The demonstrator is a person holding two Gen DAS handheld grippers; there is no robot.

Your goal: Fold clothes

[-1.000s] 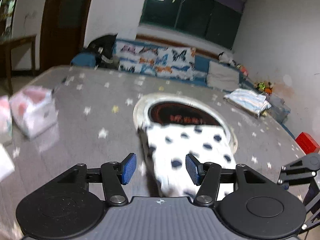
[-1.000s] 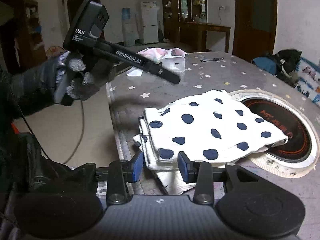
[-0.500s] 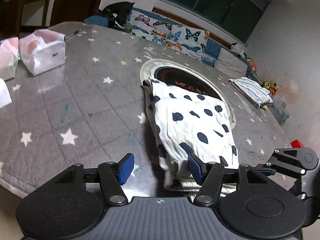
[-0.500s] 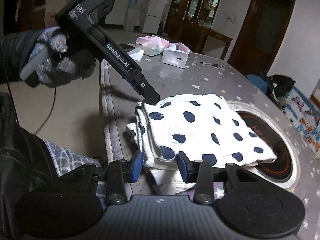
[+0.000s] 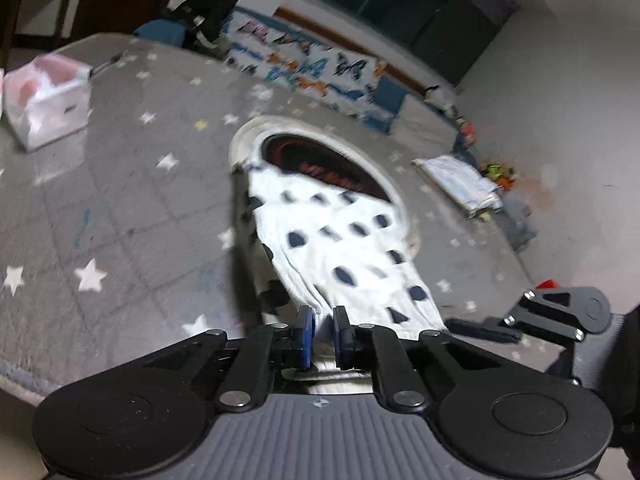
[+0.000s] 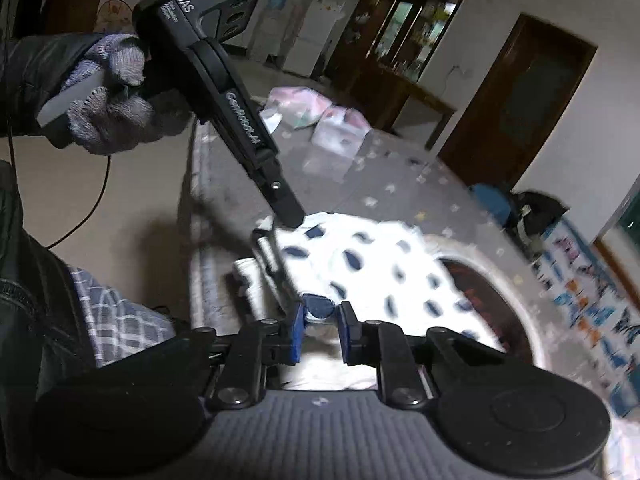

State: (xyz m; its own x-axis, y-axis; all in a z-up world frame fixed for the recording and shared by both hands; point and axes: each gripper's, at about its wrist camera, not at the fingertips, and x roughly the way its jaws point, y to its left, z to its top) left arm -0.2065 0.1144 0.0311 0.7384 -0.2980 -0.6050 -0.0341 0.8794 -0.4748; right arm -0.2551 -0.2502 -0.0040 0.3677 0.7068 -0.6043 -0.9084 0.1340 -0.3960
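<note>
Each handheld gripper has a ribbed grey body, two round black discs at its corners and black linkage arms joined with silver screws. The left gripper (image 5: 321,334) and the right gripper (image 6: 321,334) both end in blue pads (image 5: 306,336) set on black fingers. Seen from the right side, the left gripper's long dark handle carries white lettering, "DAS" near its top. The left hand (image 6: 108,118) wears a grey knitted glove below a dark sleeve (image 6: 30,68). A thin black cable (image 6: 94,200) hangs near it. Checked blue-and-white cloth (image 6: 116,316) covers the person's leg.
</note>
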